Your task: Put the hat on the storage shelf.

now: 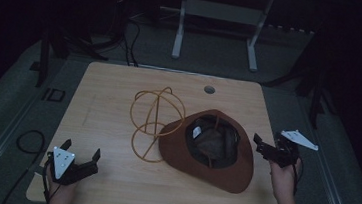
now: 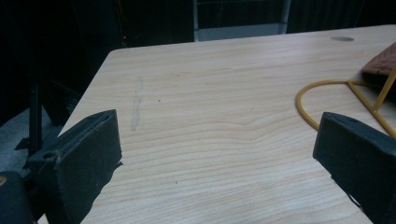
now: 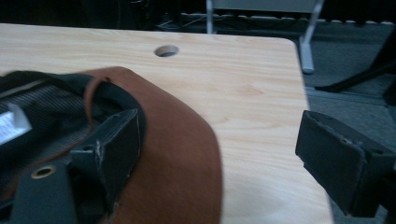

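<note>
Jaws of left gripper (image 1: pixel 82 159) and right gripper (image 1: pixel 263 145) agape, empty; brown hat (image 1: pixel 208 150) upturned, long axis diagonal.

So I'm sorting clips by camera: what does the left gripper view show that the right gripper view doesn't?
Left gripper view: the yellow wire stand and the table's left edge.

Right gripper view: the brown hat's dark lining, the table's round hole, a grey desk leg.

Both: the wooden table, the brown hat, and open black jaws.
</note>
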`<state>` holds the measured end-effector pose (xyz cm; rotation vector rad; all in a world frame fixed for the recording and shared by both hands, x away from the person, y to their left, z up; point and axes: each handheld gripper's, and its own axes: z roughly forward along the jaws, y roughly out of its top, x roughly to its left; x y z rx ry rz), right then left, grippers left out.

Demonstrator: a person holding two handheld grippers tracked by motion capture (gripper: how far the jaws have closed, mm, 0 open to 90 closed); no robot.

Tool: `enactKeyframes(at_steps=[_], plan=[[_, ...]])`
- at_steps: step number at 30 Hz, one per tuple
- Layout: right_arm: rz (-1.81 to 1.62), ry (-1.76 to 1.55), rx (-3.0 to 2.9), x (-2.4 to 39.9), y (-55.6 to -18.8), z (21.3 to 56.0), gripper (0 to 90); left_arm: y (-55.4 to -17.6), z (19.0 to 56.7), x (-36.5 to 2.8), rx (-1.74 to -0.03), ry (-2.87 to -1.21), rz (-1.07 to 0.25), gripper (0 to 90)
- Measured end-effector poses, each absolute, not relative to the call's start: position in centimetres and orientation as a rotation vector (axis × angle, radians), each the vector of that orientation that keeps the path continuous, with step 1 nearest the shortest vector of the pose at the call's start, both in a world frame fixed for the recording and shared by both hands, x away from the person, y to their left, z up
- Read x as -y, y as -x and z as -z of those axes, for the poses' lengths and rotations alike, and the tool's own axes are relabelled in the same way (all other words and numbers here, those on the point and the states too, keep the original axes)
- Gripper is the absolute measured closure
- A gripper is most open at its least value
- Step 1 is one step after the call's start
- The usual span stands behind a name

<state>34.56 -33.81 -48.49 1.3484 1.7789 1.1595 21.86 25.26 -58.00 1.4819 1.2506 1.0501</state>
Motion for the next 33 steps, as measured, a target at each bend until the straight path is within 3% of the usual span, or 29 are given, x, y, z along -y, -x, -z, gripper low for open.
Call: enactKeyframes(at_steps=[23, 25, 29, 33], plan=[[-1.028, -1.328, -2.054, 26.6, -39.1, 49.1, 10.4, -21.8, 57.8, -25.3, -1.222, -1.473, -1.023, 1.7], [-0.991, -1.328, -2.061, 26.3, -39.4, 49.4, 16.0, -21.8, 57.8, -25.3, -1.223, -1.469, -1.020, 1.8], [-0.949, -1.340, -2.064, 26.0, -40.2, 50.3, 15.3, -21.8, 57.8, -25.4, -1.225, -1.466, -1.015, 1.8], [-0.910, -1.355, -2.084, 26.0, -41.1, 51.1, 22.0, -21.8, 57.8, -25.4, -1.224, -1.465, -1.014, 1.7]])
